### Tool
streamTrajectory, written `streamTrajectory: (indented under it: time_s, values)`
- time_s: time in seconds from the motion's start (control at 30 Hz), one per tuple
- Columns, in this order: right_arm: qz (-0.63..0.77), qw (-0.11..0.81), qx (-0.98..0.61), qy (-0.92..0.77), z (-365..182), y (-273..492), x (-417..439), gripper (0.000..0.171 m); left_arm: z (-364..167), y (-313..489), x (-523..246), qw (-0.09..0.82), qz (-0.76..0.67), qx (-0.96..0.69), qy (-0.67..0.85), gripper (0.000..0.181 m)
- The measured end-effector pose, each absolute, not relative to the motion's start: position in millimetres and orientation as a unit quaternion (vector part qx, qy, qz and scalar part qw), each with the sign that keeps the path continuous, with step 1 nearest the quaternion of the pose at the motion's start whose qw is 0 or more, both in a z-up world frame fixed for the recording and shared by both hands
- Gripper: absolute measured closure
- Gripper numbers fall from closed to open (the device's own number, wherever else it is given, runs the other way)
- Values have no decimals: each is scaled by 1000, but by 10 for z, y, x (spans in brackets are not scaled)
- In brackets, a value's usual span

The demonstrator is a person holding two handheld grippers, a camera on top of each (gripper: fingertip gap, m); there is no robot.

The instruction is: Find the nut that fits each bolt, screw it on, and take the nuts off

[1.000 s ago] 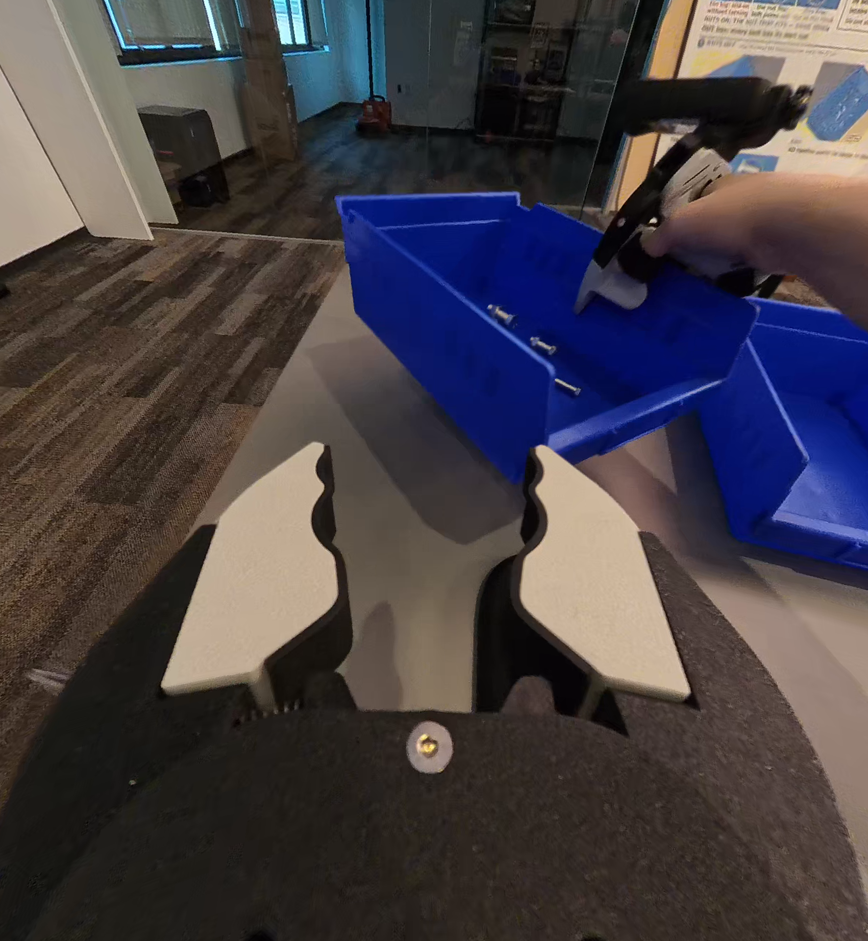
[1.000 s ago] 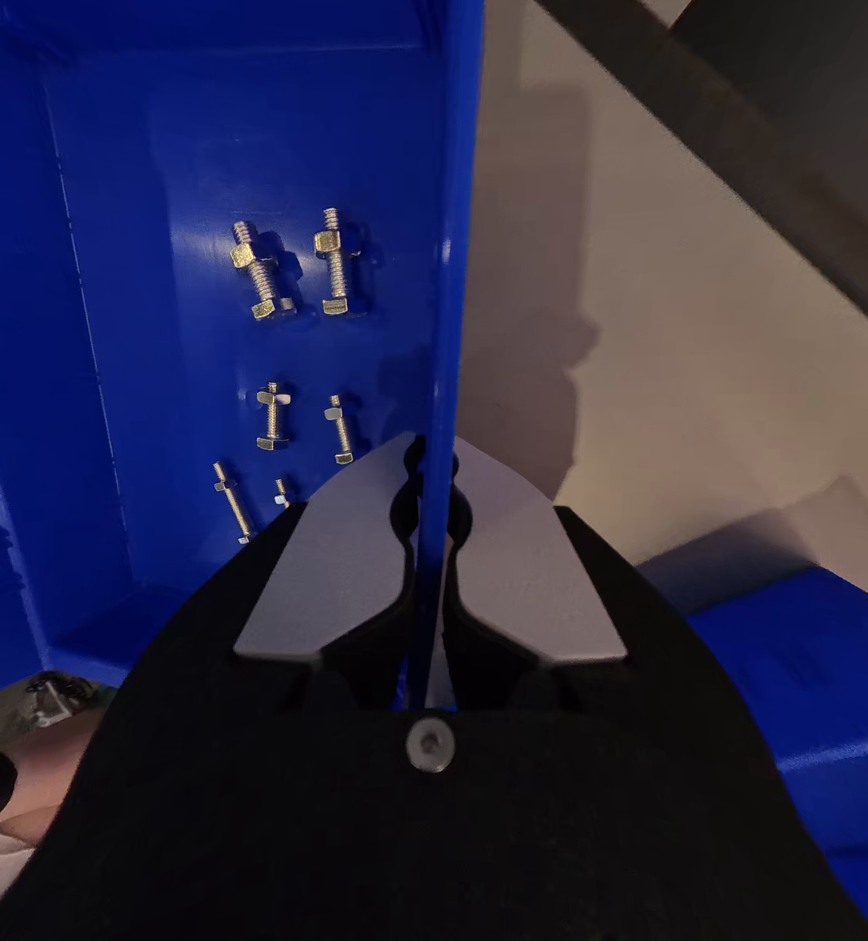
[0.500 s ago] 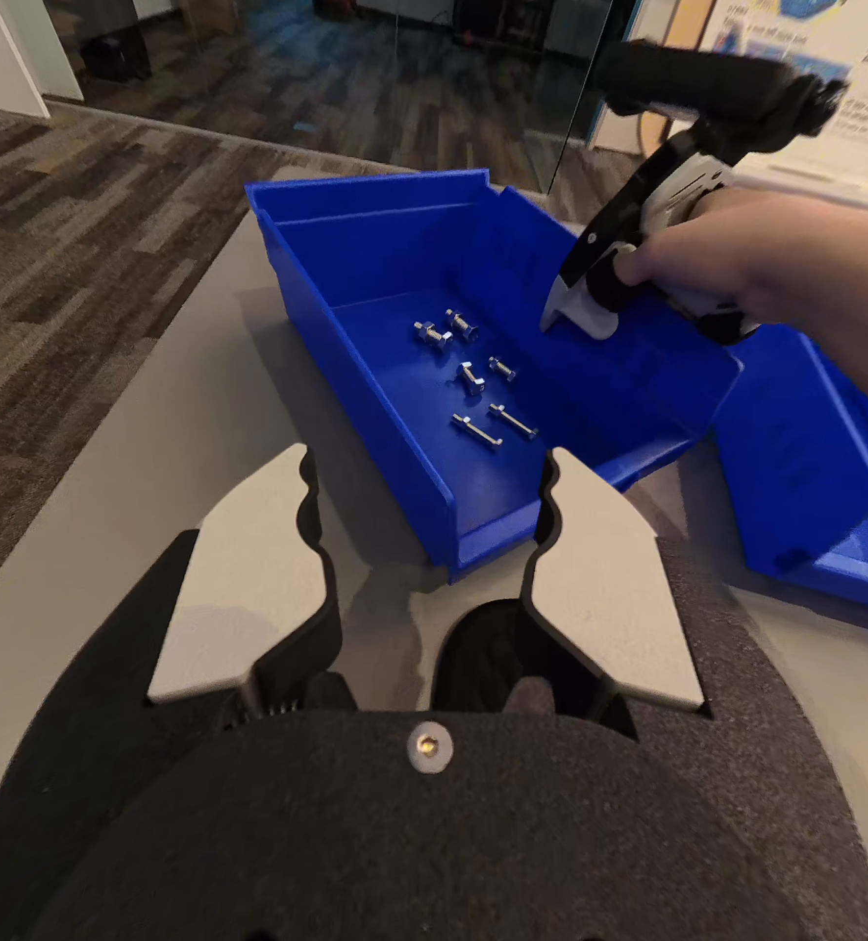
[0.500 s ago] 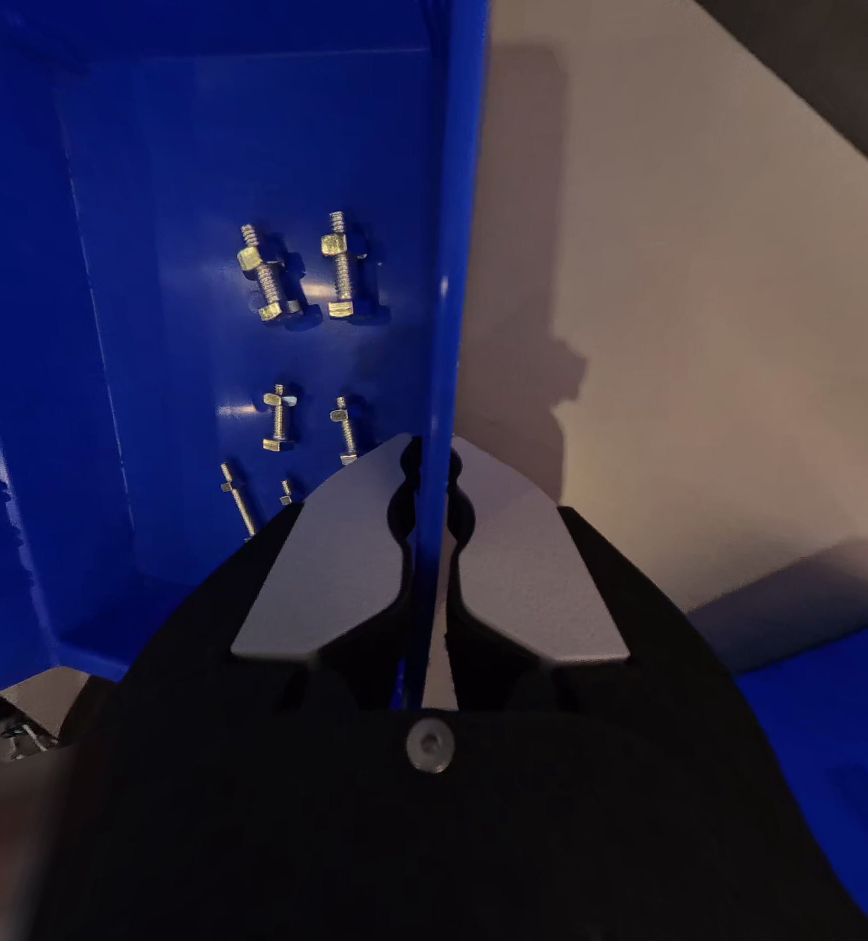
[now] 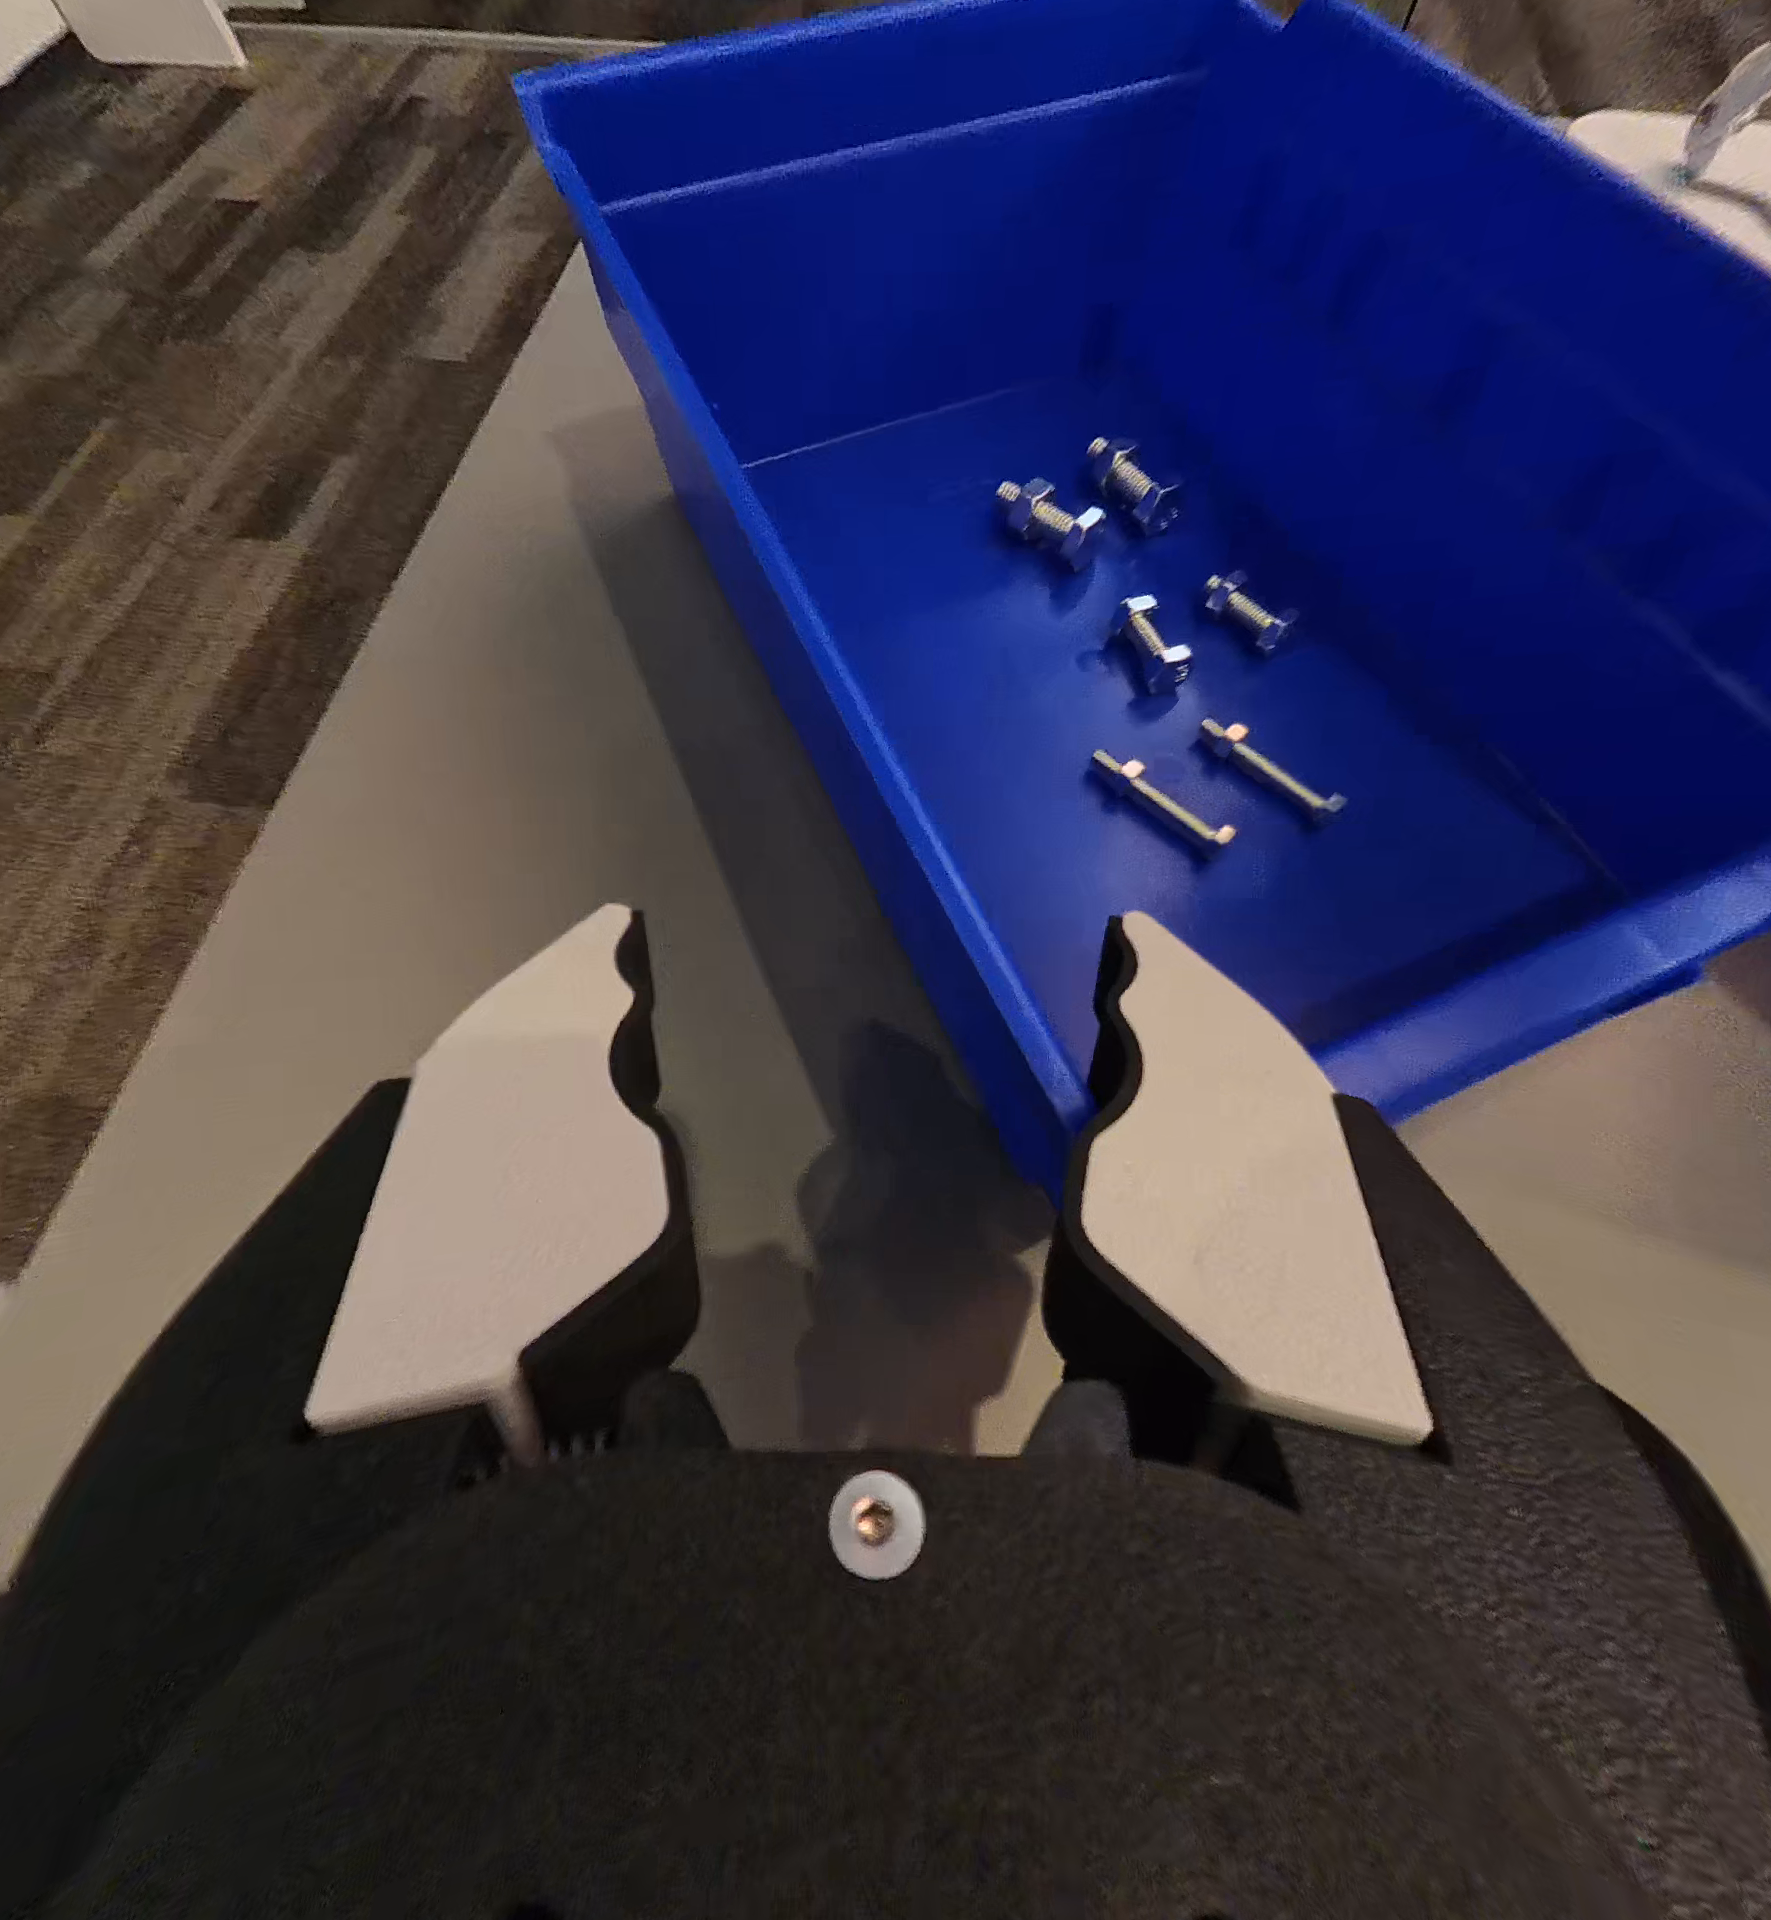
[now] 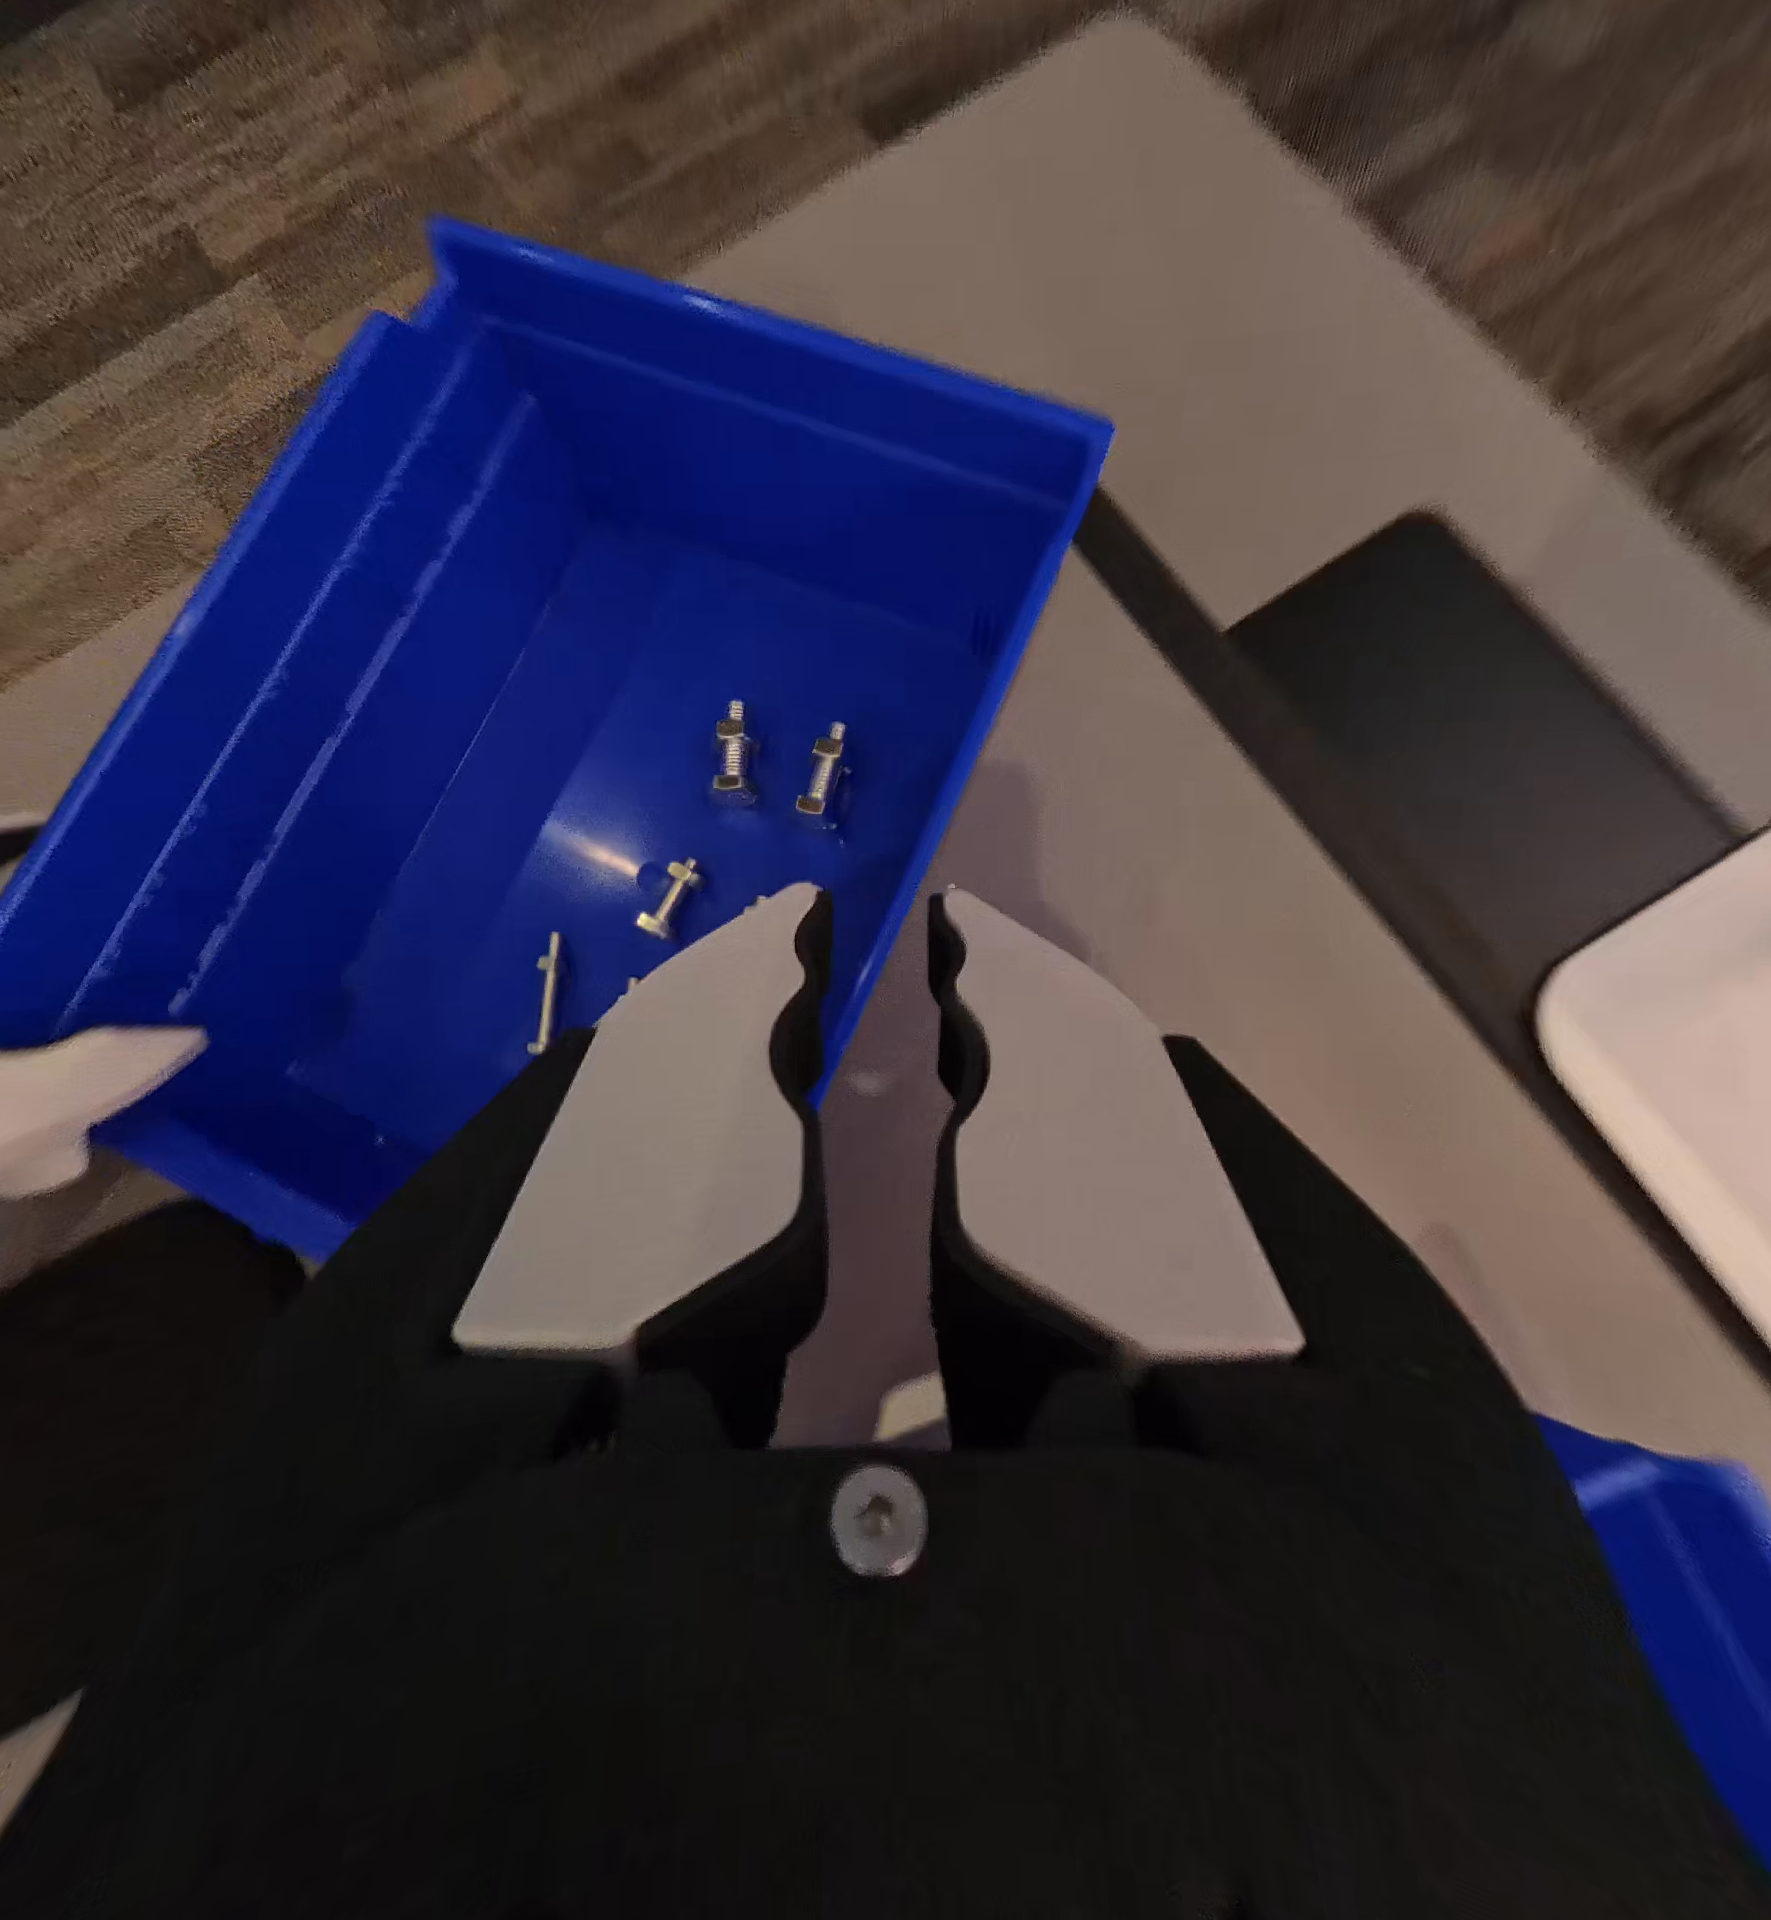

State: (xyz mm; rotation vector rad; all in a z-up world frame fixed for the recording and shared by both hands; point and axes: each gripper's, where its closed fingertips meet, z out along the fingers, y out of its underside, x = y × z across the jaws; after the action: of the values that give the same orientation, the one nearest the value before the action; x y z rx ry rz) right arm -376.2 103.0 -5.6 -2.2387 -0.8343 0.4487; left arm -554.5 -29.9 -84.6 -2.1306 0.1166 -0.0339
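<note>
A blue bin (image 5: pixel 860 644) stands on the grey table (image 5: pixel 465 831) and holds several silver bolts with nuts on them. Two are thick (image 5: pixel 1052 514), two medium (image 5: pixel 1156 644) and two thin and long (image 5: pixel 1161 800). My left gripper (image 5: pixel 876 935) is open and empty, above the table at the bin's near corner. My right gripper (image 6: pixel 881 904) is slightly open and empty, raised above the bin's right wall (image 6: pixel 964 727). From there I see the thick bolts (image 6: pixel 733 753), one medium bolt (image 6: pixel 671 894) and one thin bolt (image 6: pixel 546 992). The other bolts are hidden behind my finger.
A second blue bin (image 6: pixel 1712 1621) sits at the lower right of the right wrist view. A white surface (image 6: pixel 1691 1091) lies to the right beyond a dark gap (image 6: pixel 1432 727). A finger of the left gripper (image 6: pixel 60 1091) shows at the bin's near end. Carpet floor (image 5: pixel 133 416) lies past the table's left edge. The gap from one gripper's tips to the other's is roughly 25 cm.
My right gripper has let go of the bin's wall, opened a little and risen above it. My left gripper has moved forward and tilted down toward the bin.
</note>
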Motion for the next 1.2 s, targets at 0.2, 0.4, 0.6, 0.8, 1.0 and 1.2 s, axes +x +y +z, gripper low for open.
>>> streamTrajectory:
  time_s: [0.2, 0.4, 0.6, 0.8, 1.0, 1.2]
  values:
    - [185, 396, -816, -379, 390, 414, -3367, 155, -782, -230, -5898, 501, 61, -863, 39, 127]
    - [137, 404, -815, -393, 290, -121, -2565, 159, -807, -70, -6148, 491, 41, -867, 79, 169]
    - [116, 404, -838, -349, 171, -483, -1697, 158, -813, 24, -6384, 478, -24, -875, 74, 174]
    - [110, 403, -857, -302, 136, -704, -1030, 160, -800, 28, -6755, 477, -4, -874, 94, 171]
    - [83, 406, -873, -257, 27, -780, -630, 157, -805, 58, -6842, 481, 9, -871, 105, 169]
    - [101, 370, -913, -139, -177, -780, -448, 134, -795, 63, -6858, 491, 25, -866, 86, 165]
